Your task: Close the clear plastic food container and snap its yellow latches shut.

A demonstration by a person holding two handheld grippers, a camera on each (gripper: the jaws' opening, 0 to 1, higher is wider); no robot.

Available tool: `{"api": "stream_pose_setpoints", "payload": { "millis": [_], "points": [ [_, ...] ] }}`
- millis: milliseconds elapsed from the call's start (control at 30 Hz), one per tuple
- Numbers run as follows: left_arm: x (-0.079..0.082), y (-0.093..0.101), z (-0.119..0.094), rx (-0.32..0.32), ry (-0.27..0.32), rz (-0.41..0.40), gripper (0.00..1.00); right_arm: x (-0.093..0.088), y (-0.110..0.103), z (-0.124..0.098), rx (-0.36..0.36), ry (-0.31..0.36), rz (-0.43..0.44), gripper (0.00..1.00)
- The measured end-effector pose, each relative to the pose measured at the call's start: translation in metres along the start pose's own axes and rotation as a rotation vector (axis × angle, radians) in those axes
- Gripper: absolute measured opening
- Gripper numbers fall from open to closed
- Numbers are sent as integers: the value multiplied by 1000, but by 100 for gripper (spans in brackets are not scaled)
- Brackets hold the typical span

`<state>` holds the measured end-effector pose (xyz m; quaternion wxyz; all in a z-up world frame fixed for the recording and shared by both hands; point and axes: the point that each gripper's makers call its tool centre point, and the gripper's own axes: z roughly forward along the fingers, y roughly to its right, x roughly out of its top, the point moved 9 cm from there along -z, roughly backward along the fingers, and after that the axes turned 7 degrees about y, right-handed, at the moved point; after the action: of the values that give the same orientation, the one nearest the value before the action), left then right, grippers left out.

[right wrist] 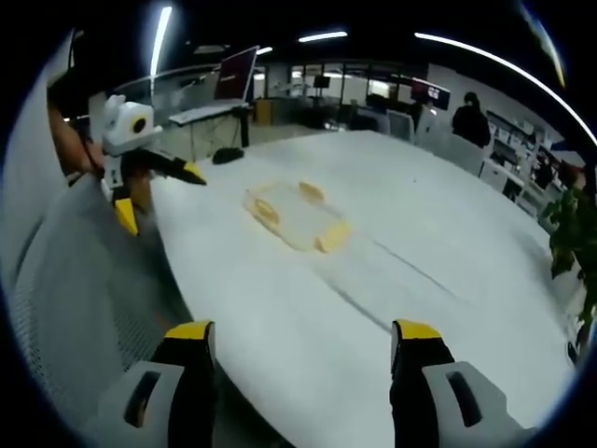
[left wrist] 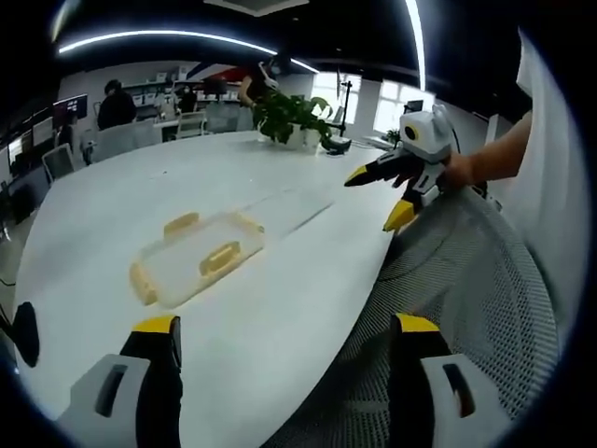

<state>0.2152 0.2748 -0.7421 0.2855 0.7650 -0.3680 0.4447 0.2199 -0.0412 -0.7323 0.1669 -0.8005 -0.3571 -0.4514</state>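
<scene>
your left gripper rises from the 6 o'clock edge of the left gripper view with its yellow-tipped jaws spread wide, gripping nothing and touching nothing. your right gripper stands the same way in the right gripper view: jaws far apart, bare. in the left gripper view the right gripper enters at 2 o'clock, held by your hand, jaws parted, poised over the table edge. in the right gripper view the left gripper appears at 10 o'clock, jaws likewise parted.

the clear plastic food container lies flat on the white table, ahead of the left jaws toward 11 o'clock and well apart from them. its yellow latches show along the rims. a clear, flat panel lies just beyond it toward 1 o'clock; whether this is the lid and whether it joins the container cannot be told. in the right gripper view the container sits at 12 o'clock from the jaws, well apart, between the two grippers.

a grey mesh chair back fills the 4 o'clock side, overlapping the table edge beneath the right gripper. a potted plant stands at the far rim at 12 o'clock. office chairs and a person lie beyond at 10 o'clock.
</scene>
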Motion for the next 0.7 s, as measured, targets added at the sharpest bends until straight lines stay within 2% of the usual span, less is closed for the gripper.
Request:
{"api": "stream_pose_setpoints", "payload": {
  "millis": [67, 100, 133, 300, 700],
  "points": [
    [0, -1, 0, 1, 4, -9, 94, 1, 0, 0, 8, -1, -5, 74],
    [1, -2, -1, 1, 6, -12, 94, 0, -3, 0, 41, -18, 39, 69],
    [1, -3, -1, 3, 8, -14, 94, 0, -4, 1, 52, -22, 48, 67],
    [2, -4, 0, -3, 2, -8, 94, -1, -7, 5, 83, -44, -5, 68],
    [4, -12, 5, -2, -27, 22, 93, 8, -1, 12, 99, -35, -38, 68]
  ]
}}
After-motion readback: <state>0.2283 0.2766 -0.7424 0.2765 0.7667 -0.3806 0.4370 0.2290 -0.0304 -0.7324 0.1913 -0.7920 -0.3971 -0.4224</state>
